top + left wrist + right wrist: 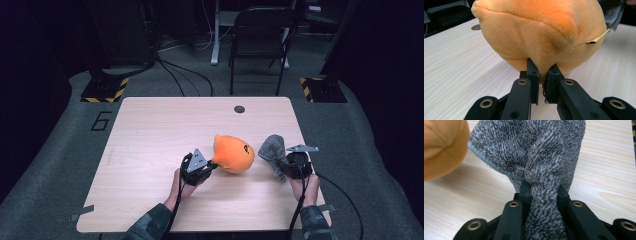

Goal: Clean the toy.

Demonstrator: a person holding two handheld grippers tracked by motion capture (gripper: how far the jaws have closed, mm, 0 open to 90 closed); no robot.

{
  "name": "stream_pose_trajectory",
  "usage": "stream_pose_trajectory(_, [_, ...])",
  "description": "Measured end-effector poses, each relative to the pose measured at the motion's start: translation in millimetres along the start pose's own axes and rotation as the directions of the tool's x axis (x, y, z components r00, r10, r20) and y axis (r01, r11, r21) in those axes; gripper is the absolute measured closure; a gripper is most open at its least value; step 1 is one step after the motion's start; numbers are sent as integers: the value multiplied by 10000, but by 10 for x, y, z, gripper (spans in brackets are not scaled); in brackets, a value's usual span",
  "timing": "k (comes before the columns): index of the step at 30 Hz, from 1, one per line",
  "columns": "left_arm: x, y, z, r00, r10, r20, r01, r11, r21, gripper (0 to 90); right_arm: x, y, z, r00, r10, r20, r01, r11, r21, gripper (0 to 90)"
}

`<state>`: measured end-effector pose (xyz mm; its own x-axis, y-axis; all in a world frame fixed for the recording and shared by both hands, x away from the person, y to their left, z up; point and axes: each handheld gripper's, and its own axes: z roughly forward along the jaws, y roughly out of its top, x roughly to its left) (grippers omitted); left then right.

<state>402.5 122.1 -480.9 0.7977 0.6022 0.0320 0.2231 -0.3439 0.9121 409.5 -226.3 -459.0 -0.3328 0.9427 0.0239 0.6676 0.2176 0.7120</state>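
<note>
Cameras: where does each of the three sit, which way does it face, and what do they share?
High view: above the person's side, looking forward and down on the table; both forearms, left hand-held gripper and right hand-held gripper show.
Left gripper view: along its jaws, pinching the orange plush toy.
Right gripper view: along its jaws, clamping the grey towel.
Shared: toy and towel show in all three.
</note>
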Motion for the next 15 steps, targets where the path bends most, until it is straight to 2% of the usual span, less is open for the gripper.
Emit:
stream_pose_trajectory(7, [17,80,-37,9968,-714,356,706,9972,252,840,-1,-3,-15,9999,-61,131,62,10000,-74,746])
stream_pose_trajectory(10, [32,102,-60,9907,-1238,558,1222,9920,315,839,-6,-7,-6,9998,-47,167,49,10000,-83,746])
stream_pose_trajectory(15, [53,150,-93,9817,-1743,769,1708,9841,494,838,-6,-4,-18,9998,-102,192,104,9999,-103,746])
